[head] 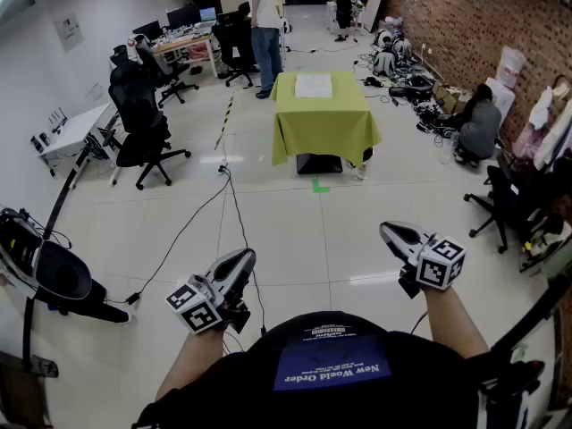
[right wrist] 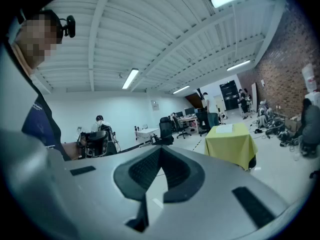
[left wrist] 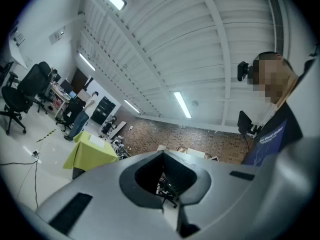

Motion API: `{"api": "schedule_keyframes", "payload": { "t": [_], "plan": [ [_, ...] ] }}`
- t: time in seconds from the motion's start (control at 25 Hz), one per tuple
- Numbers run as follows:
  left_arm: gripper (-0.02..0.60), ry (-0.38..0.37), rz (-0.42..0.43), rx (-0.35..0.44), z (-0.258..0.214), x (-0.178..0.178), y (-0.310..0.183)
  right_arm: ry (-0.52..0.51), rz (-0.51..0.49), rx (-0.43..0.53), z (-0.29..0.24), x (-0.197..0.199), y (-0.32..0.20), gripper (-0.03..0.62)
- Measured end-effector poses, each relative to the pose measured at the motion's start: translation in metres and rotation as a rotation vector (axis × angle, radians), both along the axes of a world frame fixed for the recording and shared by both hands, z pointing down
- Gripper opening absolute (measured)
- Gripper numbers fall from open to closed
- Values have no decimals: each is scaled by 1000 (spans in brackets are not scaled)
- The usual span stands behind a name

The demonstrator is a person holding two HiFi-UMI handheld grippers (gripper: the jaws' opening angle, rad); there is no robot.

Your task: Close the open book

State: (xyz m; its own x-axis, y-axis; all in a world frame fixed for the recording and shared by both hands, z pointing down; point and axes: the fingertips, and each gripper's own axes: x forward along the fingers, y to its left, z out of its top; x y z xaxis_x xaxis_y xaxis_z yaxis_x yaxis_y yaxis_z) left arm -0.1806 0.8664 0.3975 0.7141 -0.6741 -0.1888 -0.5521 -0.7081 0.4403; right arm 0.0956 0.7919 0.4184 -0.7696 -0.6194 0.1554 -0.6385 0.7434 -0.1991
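Note:
The open book lies flat with white pages up on a table under a yellow-green cloth, far ahead in the middle of the room. The left gripper view shows the table small at left with the book on it; in the right gripper view the table and book stand at right. My left gripper and right gripper are held low in front of my body, several steps short of the table. Both have their jaws together with nothing between them.
Black office chairs and a white desk stand at left. A person stands behind the table, and another crouches by the brick wall amid clutter. A cable runs across the floor. A black stand sits near left.

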Motion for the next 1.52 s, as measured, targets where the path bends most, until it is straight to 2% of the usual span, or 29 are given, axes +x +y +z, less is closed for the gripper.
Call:
{"api": "schedule_keyframes", "payload": {
  "t": [0.28, 0.52, 0.72, 0.96, 1.2, 1.52],
  "plan": [
    [7, -18, 2, -8, 5, -11, -15, -10, 6, -13, 8, -8, -11, -14],
    [8, -31, -20, -20, 10, -2, -48, -30, -20, -20, 17, -2, -52, -14],
    [8, -40, -67, -11, 5, 39, -96, -54, -80, -11, 17, 29, -108, -14],
    [6, -28, -94, 17, -17, 99, -155, -33, -145, 18, -2, 74, -174, -14],
    [7, -49, -56, 15, -24, 168, -216, -46, -147, 28, -7, 129, -235, -14],
    [8, -40, 11, -7, -21, 182, -285, -38, -87, -25, 11, 147, -284, -14]
  ]
}}
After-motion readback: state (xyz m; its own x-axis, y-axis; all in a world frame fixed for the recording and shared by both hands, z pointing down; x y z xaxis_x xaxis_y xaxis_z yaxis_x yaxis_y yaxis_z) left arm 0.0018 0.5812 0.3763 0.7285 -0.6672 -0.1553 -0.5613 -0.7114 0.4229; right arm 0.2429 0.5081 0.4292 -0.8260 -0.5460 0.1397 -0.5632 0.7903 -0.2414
